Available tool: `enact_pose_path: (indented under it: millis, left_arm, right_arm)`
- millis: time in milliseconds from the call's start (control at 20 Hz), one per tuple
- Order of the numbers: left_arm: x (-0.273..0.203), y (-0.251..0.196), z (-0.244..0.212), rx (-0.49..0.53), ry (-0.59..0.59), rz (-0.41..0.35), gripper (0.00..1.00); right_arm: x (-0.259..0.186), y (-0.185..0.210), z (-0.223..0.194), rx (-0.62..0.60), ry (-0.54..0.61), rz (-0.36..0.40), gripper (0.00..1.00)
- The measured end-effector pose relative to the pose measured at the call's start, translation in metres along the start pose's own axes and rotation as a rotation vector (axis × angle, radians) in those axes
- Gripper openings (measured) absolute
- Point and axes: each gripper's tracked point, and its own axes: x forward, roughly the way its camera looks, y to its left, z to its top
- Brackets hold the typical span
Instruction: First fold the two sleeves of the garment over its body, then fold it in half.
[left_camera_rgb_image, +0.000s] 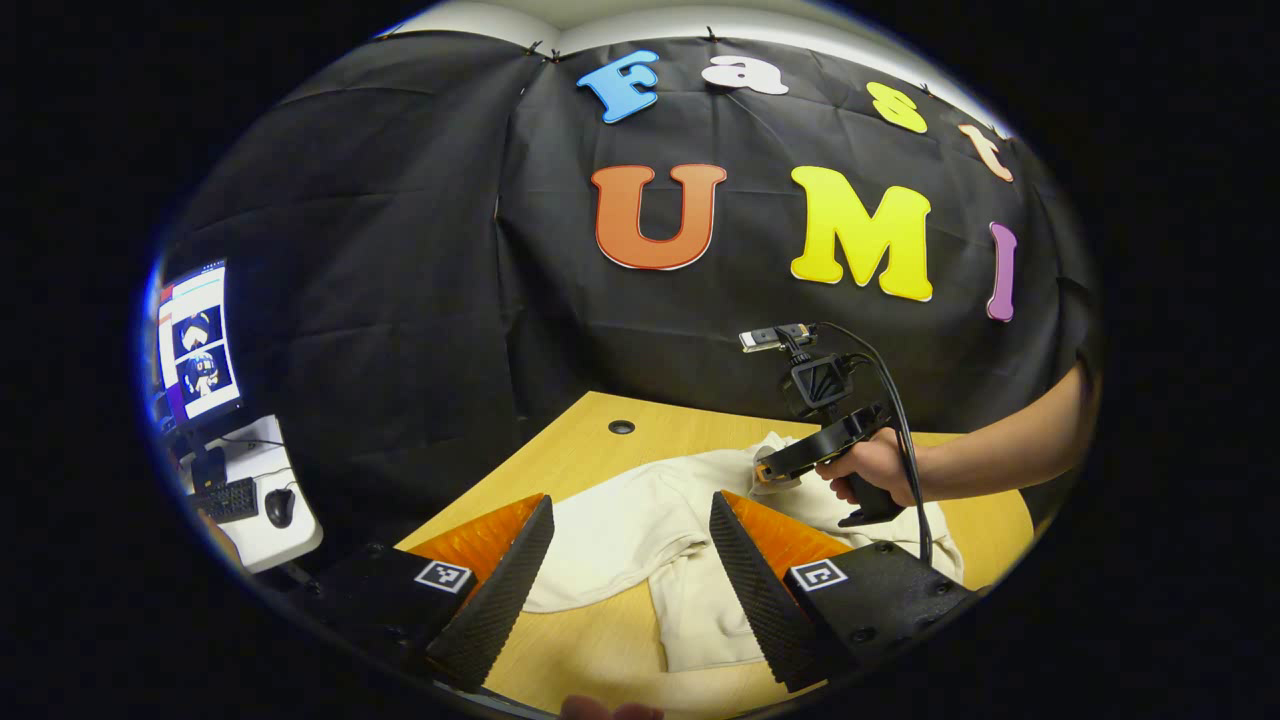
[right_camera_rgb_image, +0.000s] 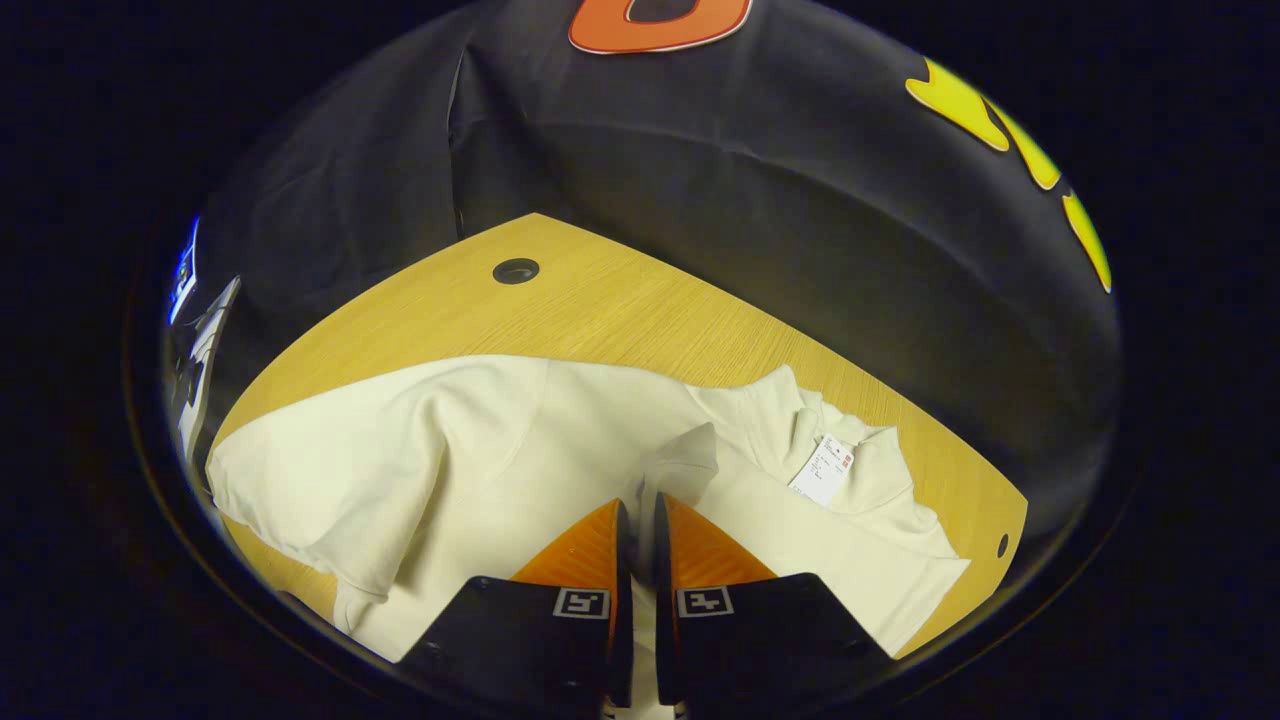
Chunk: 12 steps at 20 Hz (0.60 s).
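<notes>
A cream short-sleeved garment (right_camera_rgb_image: 500, 440) lies spread on the wooden table (right_camera_rgb_image: 620, 300), its collar and white tag (right_camera_rgb_image: 825, 470) to the right in the right gripper view. My right gripper (right_camera_rgb_image: 640, 503) is shut on a flap of the cloth (right_camera_rgb_image: 682, 460), which stands up just past the tips over the body. One sleeve (right_camera_rgb_image: 300, 490) lies spread out at the left. In the left gripper view my left gripper (left_camera_rgb_image: 630, 510) hangs open above the near part of the garment (left_camera_rgb_image: 620, 530), with nothing between its fingers. The right gripper (left_camera_rgb_image: 775, 468), held by a hand (left_camera_rgb_image: 880, 470), sits farther off over the cloth.
A round cable hole (right_camera_rgb_image: 516, 270) is in the table beyond the garment, and a smaller one (right_camera_rgb_image: 1002, 545) near the right corner. The black booth wall closes the back. Left of the table stands a white desk (left_camera_rgb_image: 270, 530) with a monitor (left_camera_rgb_image: 200, 345), keyboard and mouse.
</notes>
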Motion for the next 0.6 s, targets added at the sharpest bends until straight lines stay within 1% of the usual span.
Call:
enact_pose_path:
  millis: [50,100,200,300,350,400,500,550,600]
  left_arm:
    - [0.001,0.002,-0.002,0.005,0.002,0.001,0.99]
    - [0.001,0.004,-0.003,0.002,0.004,0.0,0.99]
    - [0.003,0.008,-0.005,-0.009,0.01,0.001,0.99]
    - [0.005,0.013,-0.006,-0.006,0.006,0.01,0.99]
    - [0.006,0.017,-0.005,-0.004,0.001,0.017,0.99]
    - [0.006,0.021,-0.005,-0.001,0.0,0.022,0.99]
    - [0.006,0.028,-0.009,0.005,0.002,0.022,0.99]
    - [0.006,0.029,-0.009,0.006,0.004,0.018,0.99]
    - [0.006,0.033,-0.01,0.007,0.002,0.021,0.99]
  right_arm:
    - [-0.003,0.007,0.004,0.02,-0.014,0.029,0.16]
    - [-0.007,0.011,0.01,0.026,-0.034,0.044,0.26]
    - [-0.016,0.018,0.022,0.004,-0.081,0.067,0.39]
    - [-0.031,0.026,0.032,-0.007,-0.126,0.095,0.56]
    - [-0.039,0.026,0.037,-0.014,-0.147,0.102,0.62]
    - [-0.05,0.025,0.041,-0.02,-0.171,0.105,0.66]
    - [-0.072,0.025,0.045,-0.036,-0.216,0.111,0.67]
    - [-0.084,0.021,0.043,-0.052,-0.231,0.104,0.7]
    - [-0.098,0.021,0.039,-0.057,-0.248,0.107,0.7]
